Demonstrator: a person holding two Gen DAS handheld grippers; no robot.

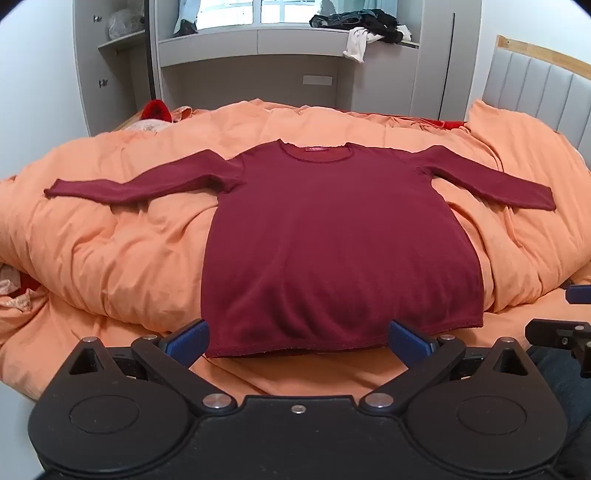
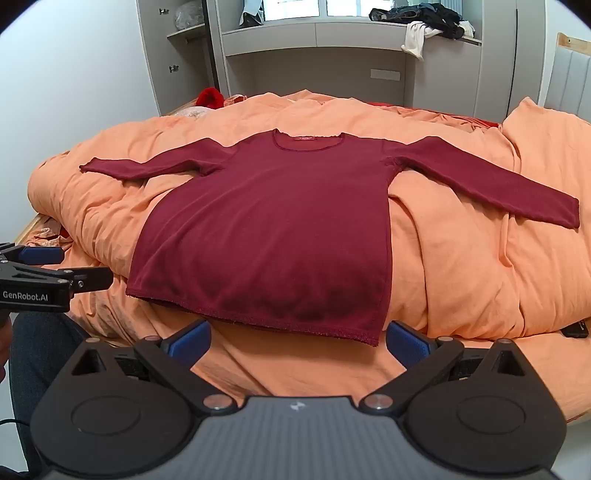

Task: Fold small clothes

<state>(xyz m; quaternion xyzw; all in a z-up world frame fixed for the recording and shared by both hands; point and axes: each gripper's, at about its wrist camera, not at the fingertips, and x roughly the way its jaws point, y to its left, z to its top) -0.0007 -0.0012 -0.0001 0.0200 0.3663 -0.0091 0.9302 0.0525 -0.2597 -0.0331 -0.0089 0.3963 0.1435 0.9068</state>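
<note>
A dark red long-sleeved top [image 1: 332, 240] [image 2: 273, 229] lies flat on an orange duvet [image 1: 129, 251] [image 2: 461, 258], collar far, both sleeves spread out sideways. My left gripper [image 1: 299, 338] is open just in front of the hem, at its left half, with nothing between the blue pads. My right gripper [image 2: 298, 338] is open too, in front of the hem's right corner, and holds nothing. Each gripper shows at the edge of the other's view: the right gripper [image 1: 569, 317] at the far right, the left gripper [image 2: 48, 266] at the far left.
Grey shelving with a pile of dark and white clothes [image 1: 365, 26] [image 2: 432, 22] stands behind the bed. A padded headboard [image 1: 535, 85] is at the right. A red item [image 1: 157, 109] [image 2: 209, 98] lies at the bed's far left. A small dark object [image 2: 574, 328] rests on the duvet right.
</note>
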